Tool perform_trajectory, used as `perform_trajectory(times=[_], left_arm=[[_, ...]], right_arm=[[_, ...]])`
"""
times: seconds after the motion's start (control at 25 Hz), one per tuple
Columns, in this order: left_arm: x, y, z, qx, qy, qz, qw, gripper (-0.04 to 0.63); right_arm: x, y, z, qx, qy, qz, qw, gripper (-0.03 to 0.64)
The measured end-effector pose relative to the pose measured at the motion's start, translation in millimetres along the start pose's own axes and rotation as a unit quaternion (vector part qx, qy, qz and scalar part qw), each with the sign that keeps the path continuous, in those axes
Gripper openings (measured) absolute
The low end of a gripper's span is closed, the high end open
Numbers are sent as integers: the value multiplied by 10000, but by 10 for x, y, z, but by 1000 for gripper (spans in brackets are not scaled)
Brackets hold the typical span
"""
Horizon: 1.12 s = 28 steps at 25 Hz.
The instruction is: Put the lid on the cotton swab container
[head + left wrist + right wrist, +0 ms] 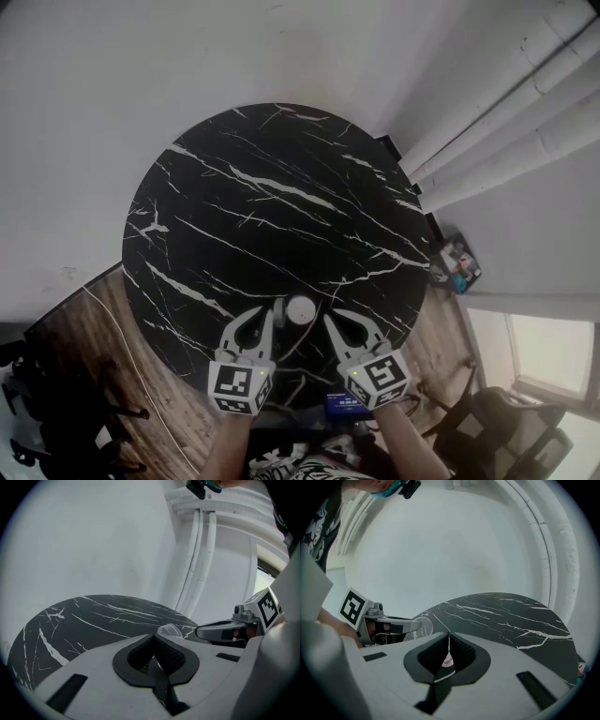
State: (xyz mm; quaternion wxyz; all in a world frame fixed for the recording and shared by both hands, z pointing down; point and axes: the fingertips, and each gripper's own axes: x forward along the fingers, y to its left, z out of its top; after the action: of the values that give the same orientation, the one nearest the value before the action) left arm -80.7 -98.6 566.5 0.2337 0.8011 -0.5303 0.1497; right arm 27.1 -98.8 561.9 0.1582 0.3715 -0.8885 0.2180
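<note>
A small round cotton swab container [300, 309] stands near the front edge of the black marble table [262, 206], between my two grippers. It looks clear and domed in the left gripper view [169, 631] and in the right gripper view [423, 625]. The left gripper [271, 313] [154, 641] is shut with nothing in it, its tips just left of the container. My right gripper [329, 322] [449, 639] is shut on a thin clear lid [448, 659] with a pink-and-white label, seen edge-on, just right of the container.
The table is round, with its near edge right under the grippers. White pipes [506, 103] run along the wall at the right. Wooden floor [103, 375] shows at the left, an office chair [506, 422] at the lower right, and a small blue object [457, 264] lies beside the table.
</note>
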Motion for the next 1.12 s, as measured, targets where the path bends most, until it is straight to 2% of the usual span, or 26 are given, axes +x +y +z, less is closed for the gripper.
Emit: perform_trajectory(times=[0.2, 0.44, 0.72, 1.12], left_arm=[[18, -28, 11, -5, -31, -18, 10000, 14], [45, -66, 18, -18, -29, -84, 10000, 14], [92, -138, 48, 52, -30, -218, 9997, 14], [141, -189, 41, 332, 45, -371, 9988, 14]], right_arm=[[-11, 12, 10, -12, -48, 7, 10000, 18], [10, 35, 73, 208, -116, 101, 9997, 18], [20, 95, 132, 51, -109, 207, 9997, 18], [118, 344, 283, -540, -132, 646, 9964, 18]])
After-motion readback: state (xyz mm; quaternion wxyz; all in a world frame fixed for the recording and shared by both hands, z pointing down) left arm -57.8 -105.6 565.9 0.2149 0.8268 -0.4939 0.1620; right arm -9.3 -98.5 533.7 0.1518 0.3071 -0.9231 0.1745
